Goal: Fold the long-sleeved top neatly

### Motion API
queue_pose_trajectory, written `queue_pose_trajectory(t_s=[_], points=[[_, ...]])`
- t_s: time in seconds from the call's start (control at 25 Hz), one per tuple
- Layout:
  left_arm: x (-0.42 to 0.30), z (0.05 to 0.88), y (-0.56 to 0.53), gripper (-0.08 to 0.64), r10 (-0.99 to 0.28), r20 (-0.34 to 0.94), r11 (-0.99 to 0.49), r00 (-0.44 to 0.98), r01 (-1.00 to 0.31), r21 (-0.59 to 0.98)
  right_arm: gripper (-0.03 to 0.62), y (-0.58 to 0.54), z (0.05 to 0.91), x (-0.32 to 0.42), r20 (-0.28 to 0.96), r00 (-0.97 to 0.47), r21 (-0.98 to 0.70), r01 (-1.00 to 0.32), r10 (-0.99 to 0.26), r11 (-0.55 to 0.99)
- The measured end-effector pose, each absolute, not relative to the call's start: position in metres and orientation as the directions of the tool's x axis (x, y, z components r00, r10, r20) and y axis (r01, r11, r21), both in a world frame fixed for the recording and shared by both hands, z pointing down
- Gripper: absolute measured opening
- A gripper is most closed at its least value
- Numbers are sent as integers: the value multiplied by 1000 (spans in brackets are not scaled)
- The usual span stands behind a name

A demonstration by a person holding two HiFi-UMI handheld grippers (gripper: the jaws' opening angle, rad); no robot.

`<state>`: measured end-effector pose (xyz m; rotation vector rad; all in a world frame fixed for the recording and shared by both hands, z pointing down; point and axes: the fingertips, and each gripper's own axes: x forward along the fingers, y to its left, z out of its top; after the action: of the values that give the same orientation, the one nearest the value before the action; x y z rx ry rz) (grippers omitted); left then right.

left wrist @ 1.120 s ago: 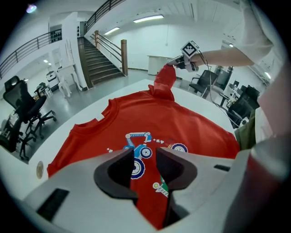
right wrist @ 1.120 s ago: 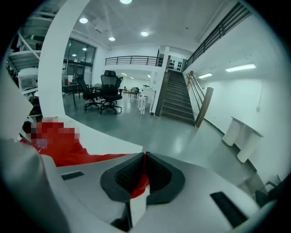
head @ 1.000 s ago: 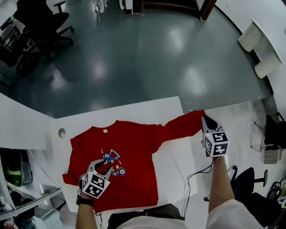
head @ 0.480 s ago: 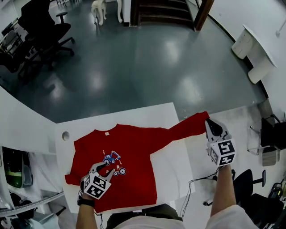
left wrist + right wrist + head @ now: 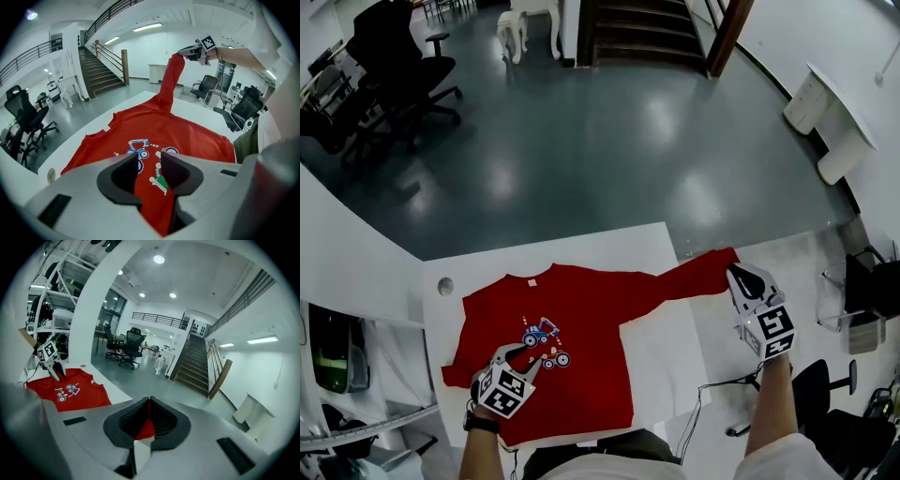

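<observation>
Head view: the red long-sleeved top [image 5: 581,319] lies front-up and spread flat on the white bench [image 5: 652,337]. One sleeve [image 5: 689,274] is drawn out from the shoulder to the right gripper [image 5: 739,277], which holds it up beyond the bench's edge.

The sleeve looks raised and taut so that it can be carried back over the body for the first fold. The left gripper [image 5: 528,352] is planted on the chest, probably to keep the body from sliding along with it.

In the right gripper view, the right jaws are clenched together with a wedge of red sleeve cloth [image 5: 146,428] nipped between them. The rest of the top lies well away, off to their left.

In the left gripper view, the left jaws stand partly apart with their tips down at the cloth. The tractor print [image 5: 136,149] sits just ahead of the tips, and part of it shows flat and unbroken through the gap. No fold appears to be pinched there, so they read as released, resting on the fabric or just above it. The lifted sleeve rises ahead of these jaws and to their right.
</observation>
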<state>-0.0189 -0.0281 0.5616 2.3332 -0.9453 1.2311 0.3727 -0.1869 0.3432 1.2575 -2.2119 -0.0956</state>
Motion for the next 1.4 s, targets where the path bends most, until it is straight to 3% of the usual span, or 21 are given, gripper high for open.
queue_pose_trajectory(t_s=[0.36, 0.76, 1.2, 1.4], points=[[-19, 565, -19, 155, -397, 827, -710, 397, -704, -2, 20, -188, 340, 348, 449, -431, 389, -694, -783, 606], [-53, 571, 5, 155, -428, 825, -638, 369, -770, 14, 20, -180, 319, 227, 481, -568, 407, -530, -668, 744], [-99, 577, 27, 155, -466, 812, -556, 352, -830, 40, 20, -152, 316, 79, 494, -724, 409, -296, -482, 863], [-124, 582, 41, 155, -473, 811, -521, 343, -852, 56, 20, -128, 340, 12, 541, -754, 457, -107, -372, 883]])
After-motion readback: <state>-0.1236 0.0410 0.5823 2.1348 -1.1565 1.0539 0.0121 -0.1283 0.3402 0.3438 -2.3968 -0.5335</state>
